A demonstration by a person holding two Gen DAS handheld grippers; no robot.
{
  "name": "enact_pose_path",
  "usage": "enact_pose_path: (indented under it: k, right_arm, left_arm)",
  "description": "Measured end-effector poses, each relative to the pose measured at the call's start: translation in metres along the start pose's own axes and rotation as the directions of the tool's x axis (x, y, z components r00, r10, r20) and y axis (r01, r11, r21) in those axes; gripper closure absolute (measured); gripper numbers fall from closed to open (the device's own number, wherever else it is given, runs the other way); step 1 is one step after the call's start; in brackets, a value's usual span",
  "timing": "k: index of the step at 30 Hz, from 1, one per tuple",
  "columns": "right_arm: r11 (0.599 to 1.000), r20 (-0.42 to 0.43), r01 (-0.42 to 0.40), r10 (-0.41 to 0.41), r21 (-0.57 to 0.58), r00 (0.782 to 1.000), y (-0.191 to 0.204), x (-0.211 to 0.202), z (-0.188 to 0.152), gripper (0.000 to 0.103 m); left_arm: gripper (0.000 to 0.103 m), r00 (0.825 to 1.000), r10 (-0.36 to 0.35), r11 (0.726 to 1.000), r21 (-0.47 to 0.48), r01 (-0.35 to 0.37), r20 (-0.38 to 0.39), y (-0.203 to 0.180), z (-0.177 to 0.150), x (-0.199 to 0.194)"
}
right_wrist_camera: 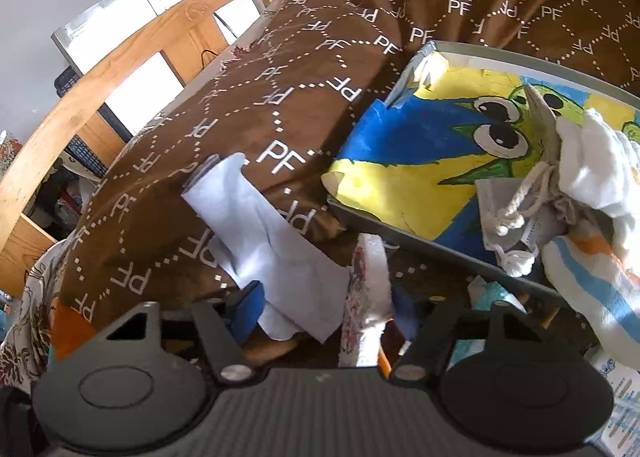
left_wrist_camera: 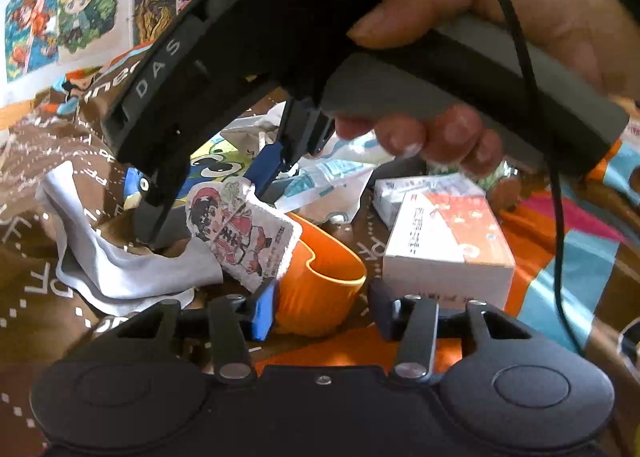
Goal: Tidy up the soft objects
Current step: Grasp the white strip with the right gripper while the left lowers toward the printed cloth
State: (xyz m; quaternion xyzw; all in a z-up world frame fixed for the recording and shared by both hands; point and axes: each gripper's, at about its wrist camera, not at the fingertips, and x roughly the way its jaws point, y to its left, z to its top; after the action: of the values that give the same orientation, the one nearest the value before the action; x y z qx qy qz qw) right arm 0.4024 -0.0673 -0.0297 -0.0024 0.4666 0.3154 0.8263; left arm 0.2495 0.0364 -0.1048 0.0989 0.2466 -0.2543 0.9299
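A: Where was the cartoon-printed cloth (left_wrist_camera: pixel 244 233)?

B: On the brown blanket (right_wrist_camera: pixel 248 69), at ten o'clock from the orange cup (left_wrist_camera: pixel 320 281).

A: And the grippers?

B: The right gripper (left_wrist_camera: pixel 224 201) pinched its top edge. The left gripper (left_wrist_camera: pixel 320 311) straddled the cup, fingers apart, not touching.

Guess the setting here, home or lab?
Most likely a home bedroom, working on a bed: a brown PF-print blanket covers the surface, a curved wooden bed frame runs behind it, and cartoon pictures hang on the wall.
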Motion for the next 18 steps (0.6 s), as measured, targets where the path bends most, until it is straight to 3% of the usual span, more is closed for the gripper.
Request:
enact_pose_path:
  k: [7,14,18]
  right_arm:
    - [1.0,0.0,0.02,-0.02,0.006,1.0,-0.001,0.001,-0.002,0.054]
    - [0.999,-0.007,0.033,-0.033,-0.011,0.999,0.0,-0.002,-0.007,0.07]
    - [0.998,-0.005,0.061,-0.061,0.012,0.998,-0.005,0.0,-0.007,0.071]
  left_arm:
    - [0.055,0.996,0.068,0.994,0.089,-0.063,-0.05,-0.009,-0.001,0.016]
    - [0.07,0.998,0.055,0.992,0.116,-0.05,-0.035,-0.012,-0.002,0.014]
    - [0.073,0.999,0.048,0.991,0.128,-0.045,-0.025,-0.015,-0.001,0.012]
